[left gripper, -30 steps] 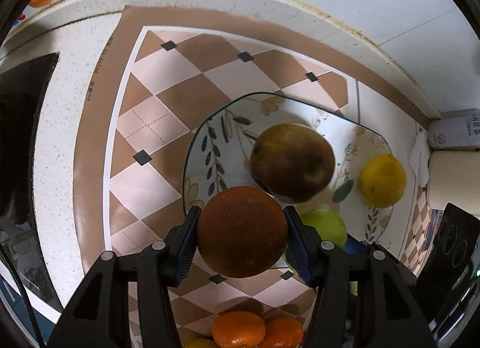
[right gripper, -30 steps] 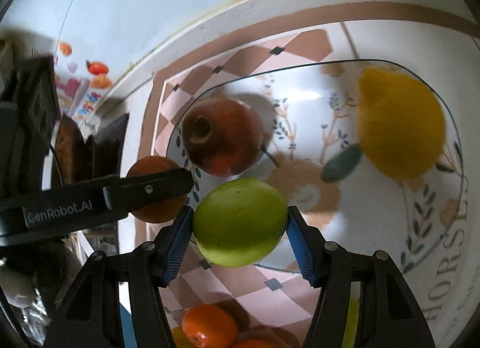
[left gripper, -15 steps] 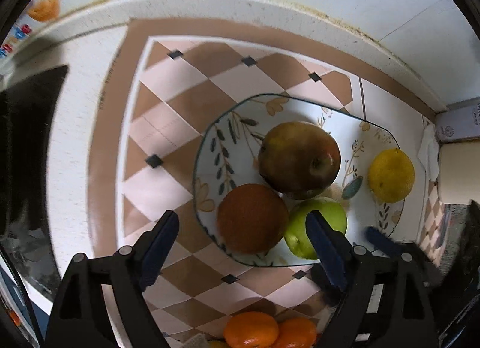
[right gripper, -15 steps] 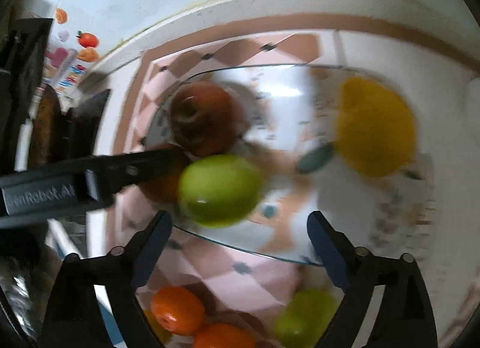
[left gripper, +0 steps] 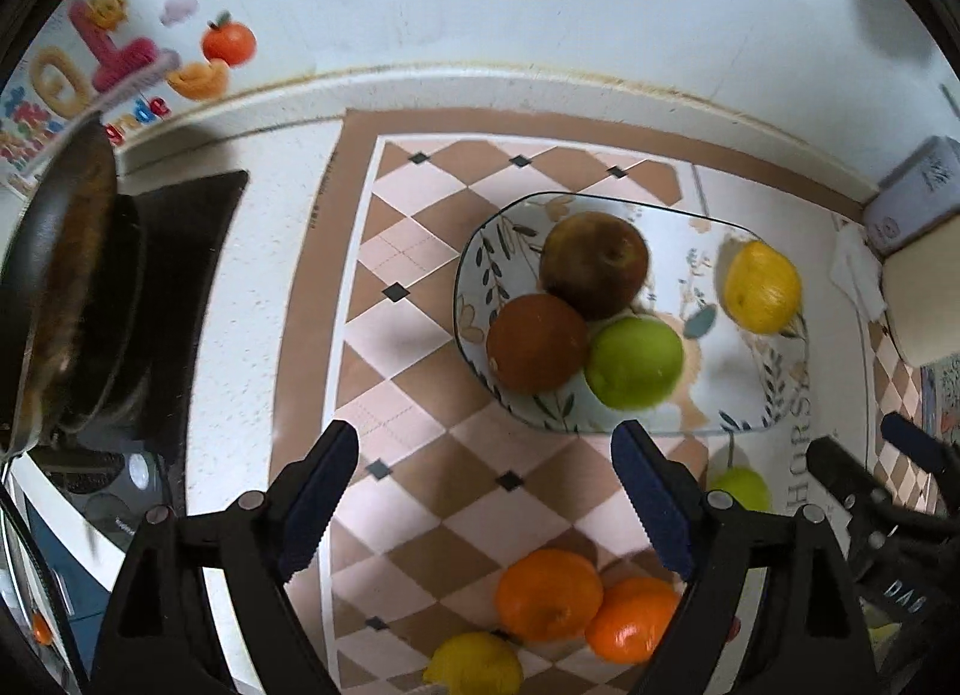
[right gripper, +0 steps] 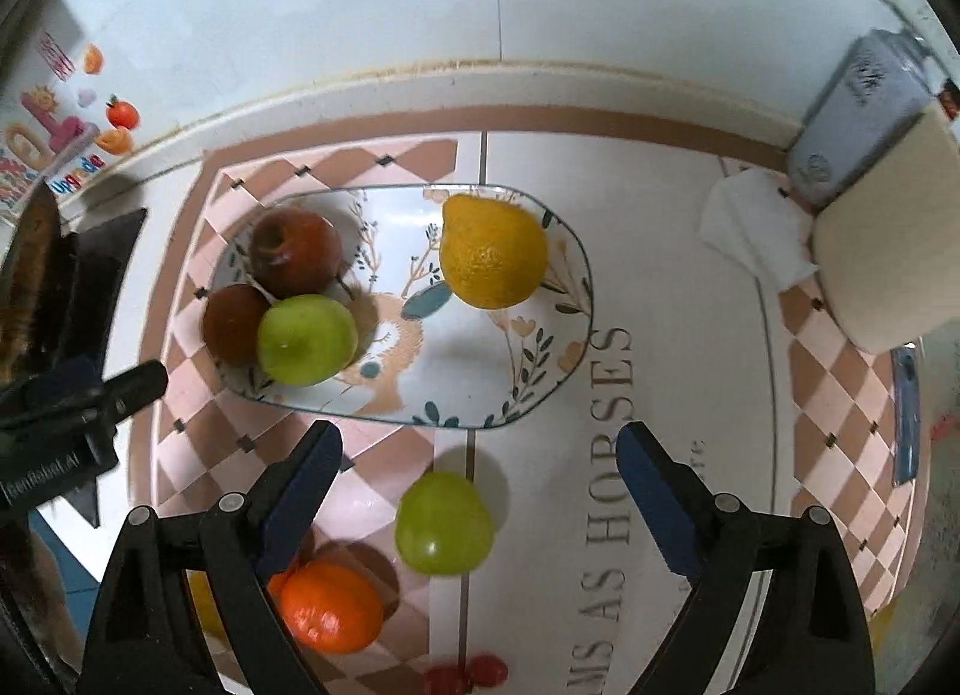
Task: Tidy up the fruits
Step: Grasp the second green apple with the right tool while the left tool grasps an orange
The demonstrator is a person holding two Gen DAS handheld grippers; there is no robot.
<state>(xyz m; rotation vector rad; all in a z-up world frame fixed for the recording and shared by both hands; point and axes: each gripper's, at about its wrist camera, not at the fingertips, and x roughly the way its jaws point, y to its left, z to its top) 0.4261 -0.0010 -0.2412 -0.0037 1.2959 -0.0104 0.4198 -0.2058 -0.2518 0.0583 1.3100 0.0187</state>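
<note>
While both grippers (left gripper: 483, 497) (right gripper: 477, 491) gape empty, four fruits (right gripper: 307, 339) fill one plate (right gripper: 480, 395).

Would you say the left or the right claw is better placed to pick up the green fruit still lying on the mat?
Right, probably. The loose green fruit lies between the open right claw's fingers, whereas it sits outside the open left claw, beyond its right finger.

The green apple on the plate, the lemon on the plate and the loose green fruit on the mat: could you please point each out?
green apple (right gripper: 306, 338), right wrist view, top.
lemon (right gripper: 492, 254), right wrist view, middle.
loose green fruit (right gripper: 444, 524), right wrist view, middle.
</note>
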